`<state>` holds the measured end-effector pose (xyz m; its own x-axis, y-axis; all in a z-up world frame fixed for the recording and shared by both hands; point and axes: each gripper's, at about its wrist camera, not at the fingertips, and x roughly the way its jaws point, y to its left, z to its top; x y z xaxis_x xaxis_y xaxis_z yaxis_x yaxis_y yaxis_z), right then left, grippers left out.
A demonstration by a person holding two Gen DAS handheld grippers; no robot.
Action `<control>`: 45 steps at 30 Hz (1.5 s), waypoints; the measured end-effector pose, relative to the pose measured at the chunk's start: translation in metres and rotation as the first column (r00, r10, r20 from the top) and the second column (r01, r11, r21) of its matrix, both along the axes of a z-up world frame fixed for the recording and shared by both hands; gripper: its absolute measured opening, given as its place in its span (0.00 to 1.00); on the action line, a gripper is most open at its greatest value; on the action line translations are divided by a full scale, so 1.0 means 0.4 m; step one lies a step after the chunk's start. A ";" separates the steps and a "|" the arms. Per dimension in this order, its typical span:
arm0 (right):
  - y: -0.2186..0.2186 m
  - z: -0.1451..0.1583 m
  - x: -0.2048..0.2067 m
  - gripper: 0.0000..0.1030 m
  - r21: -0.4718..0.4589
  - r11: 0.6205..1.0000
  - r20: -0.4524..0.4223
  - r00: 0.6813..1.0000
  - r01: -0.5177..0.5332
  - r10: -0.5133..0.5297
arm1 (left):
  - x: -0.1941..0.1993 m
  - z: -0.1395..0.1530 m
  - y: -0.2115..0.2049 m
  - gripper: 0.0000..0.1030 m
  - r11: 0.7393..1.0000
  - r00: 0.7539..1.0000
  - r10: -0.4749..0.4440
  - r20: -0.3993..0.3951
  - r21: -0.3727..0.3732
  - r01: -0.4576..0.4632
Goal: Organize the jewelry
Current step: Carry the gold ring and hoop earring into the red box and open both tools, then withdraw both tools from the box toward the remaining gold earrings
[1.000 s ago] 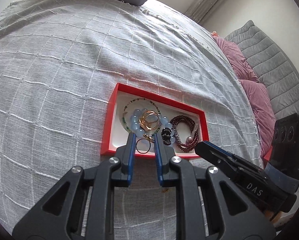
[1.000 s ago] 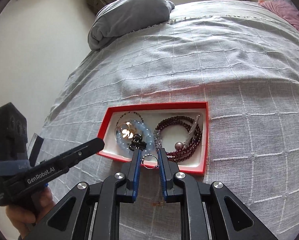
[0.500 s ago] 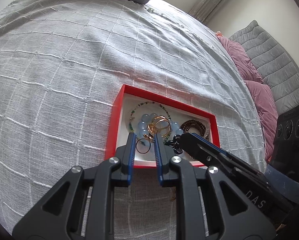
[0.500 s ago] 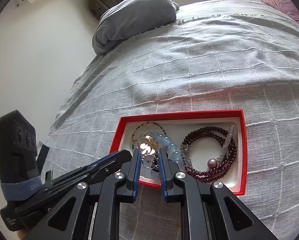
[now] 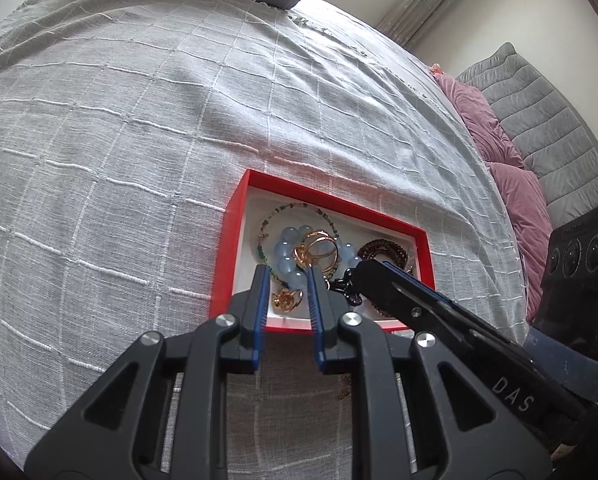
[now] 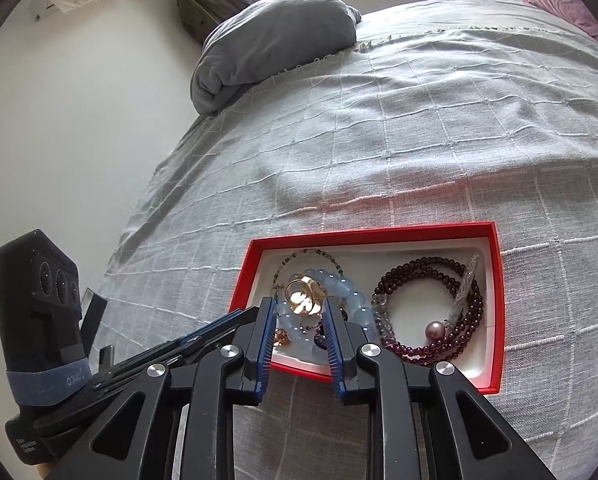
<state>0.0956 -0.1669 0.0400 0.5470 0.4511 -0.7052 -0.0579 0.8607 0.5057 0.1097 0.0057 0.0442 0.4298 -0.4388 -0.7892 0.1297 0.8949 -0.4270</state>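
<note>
A red tray [image 5: 235, 236] with a white inside lies on the grey bed and also shows in the right wrist view [image 6: 497, 280]. It holds a pale blue bead bracelet [image 5: 285, 254], gold rings [image 5: 319, 250], a thin green bead chain [image 5: 287, 208], a dark red bead bracelet [image 6: 455, 344] with a pearl, and a small gold piece [image 5: 286, 300]. My left gripper [image 5: 286, 276] is open over the tray's near left corner, its jaws on either side of the small gold piece. My right gripper [image 6: 301, 308] is open over the blue bracelet [image 6: 355, 300] and gold rings [image 6: 305, 294].
The grey checked bedspread [image 5: 139, 140] spreads all around the tray. A folded grey blanket [image 6: 275, 44] lies at the far end. Pink pillows [image 5: 511, 184] and a grey quilted headboard are on the right. A small gold chain [image 5: 345, 390] lies on the cover in front of the tray.
Both grippers moved forward over the tray. The thin ring between the left jaws one second ago is gone, and a small gold piece now lies in the tray under them.
</note>
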 end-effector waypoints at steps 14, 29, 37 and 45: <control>-0.010 0.016 -0.027 0.30 -0.020 1.000 0.001 1.000 0.006 -0.006 | -0.038 0.027 -0.024 0.21 0.987 0.996 -0.025 0.091 0.160 0.010; -0.043 0.028 -0.101 0.31 -0.058 0.998 0.008 1.000 -0.009 0.010 | -0.097 0.055 -0.026 0.21 0.961 0.982 -0.025 0.186 0.275 -0.028; -0.032 0.037 -0.162 0.35 -0.195 0.980 0.038 0.998 -0.044 0.052 | -0.141 0.056 -0.052 0.22 0.939 0.972 -0.063 0.226 0.343 -0.019; -0.053 0.025 -0.180 0.35 -0.263 0.964 0.030 0.999 -0.028 0.037 | -0.190 0.051 -0.073 0.22 0.918 0.961 -0.105 0.257 0.397 -0.006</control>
